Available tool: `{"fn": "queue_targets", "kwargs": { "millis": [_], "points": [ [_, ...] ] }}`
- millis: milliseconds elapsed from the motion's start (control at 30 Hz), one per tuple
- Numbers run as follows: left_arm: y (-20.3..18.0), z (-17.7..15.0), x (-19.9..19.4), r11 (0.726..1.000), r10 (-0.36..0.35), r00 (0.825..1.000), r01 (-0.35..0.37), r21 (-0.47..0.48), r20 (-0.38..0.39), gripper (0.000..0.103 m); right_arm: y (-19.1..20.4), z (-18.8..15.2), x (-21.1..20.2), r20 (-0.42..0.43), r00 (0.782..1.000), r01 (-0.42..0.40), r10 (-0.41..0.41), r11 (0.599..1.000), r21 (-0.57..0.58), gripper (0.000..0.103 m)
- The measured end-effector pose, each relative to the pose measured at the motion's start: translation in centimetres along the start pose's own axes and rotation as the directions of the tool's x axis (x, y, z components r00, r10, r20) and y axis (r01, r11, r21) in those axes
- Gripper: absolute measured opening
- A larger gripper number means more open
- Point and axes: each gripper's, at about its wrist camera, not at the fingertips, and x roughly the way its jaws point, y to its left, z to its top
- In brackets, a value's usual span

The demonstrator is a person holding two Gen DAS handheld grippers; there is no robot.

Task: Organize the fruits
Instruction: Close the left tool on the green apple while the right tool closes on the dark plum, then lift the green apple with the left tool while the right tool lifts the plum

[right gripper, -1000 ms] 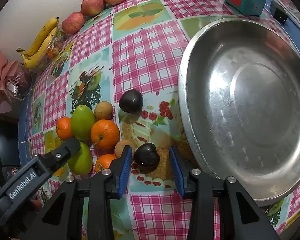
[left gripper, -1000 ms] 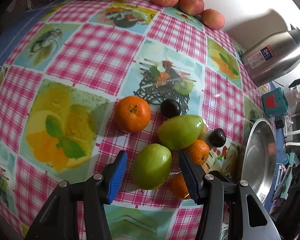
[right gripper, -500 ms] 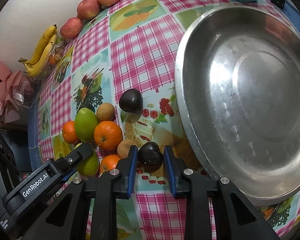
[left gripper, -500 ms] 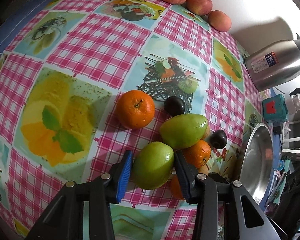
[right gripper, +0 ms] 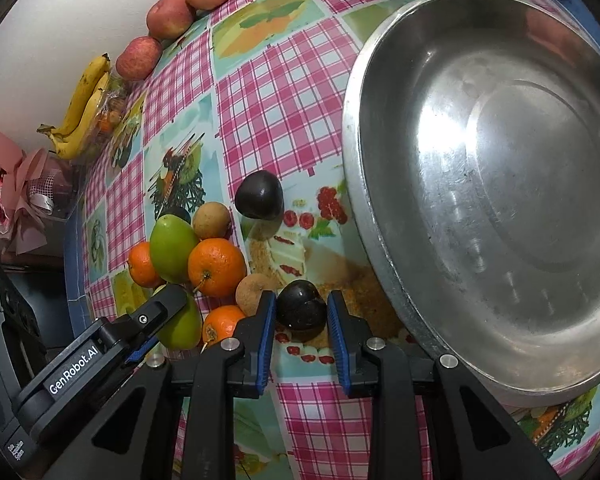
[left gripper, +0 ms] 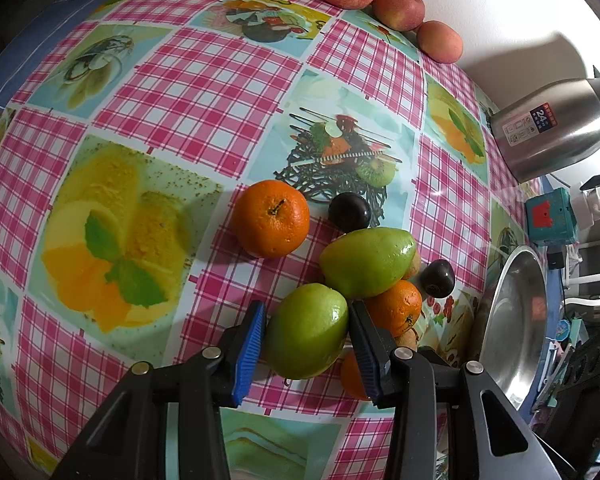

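Note:
My left gripper (left gripper: 306, 330) is shut on a round green fruit (left gripper: 306, 330) on the checked tablecloth, both blue pads against its sides. Behind that fruit lie a second green fruit (left gripper: 368, 262), an orange (left gripper: 270, 218), a smaller orange (left gripper: 396, 306) and two dark plums (left gripper: 349, 211) (left gripper: 437, 278). My right gripper (right gripper: 301, 314) is shut on another dark plum (right gripper: 301, 310) just left of the steel bowl (right gripper: 380, 240). In the right wrist view the pile holds an orange (right gripper: 217, 266), a green fruit (right gripper: 173, 248), brown round fruits (right gripper: 211, 221) and a loose plum (right gripper: 259, 196).
Three red apples (left gripper: 398, 6) line the wall at the back, with bananas (right gripper: 80, 108) and a clear fruit box further along. A steel kettle (left gripper: 556, 124) and a teal box (left gripper: 550, 216) stand beside the bowl. The left gripper's body (right gripper: 88, 356) reaches in beside the pile.
Both grippers have closed: the left one's pads came in onto the round green fruit, the right one's onto the dark plum. Neither fruit has left the cloth.

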Motion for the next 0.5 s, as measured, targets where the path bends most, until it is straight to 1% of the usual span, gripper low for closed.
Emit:
{"fn": "queue_targets", "kwargs": {
  "millis": [333,500],
  "points": [
    [0.1,0.1,0.0,1.000,-0.004,1.000,0.004,-0.009,-0.001,0.045,0.7,0.1,-0.2,0.014,1.000,-0.002,0.002,1.000,-0.022,0.025],
    [0.0,0.1,-0.7,1.000,-0.011,1.000,0.011,-0.004,0.021,0.045,1.1,0.3,-1.0,0.038,0.999,-0.015,0.016,1.000,-0.028,0.025]
  ]
}}
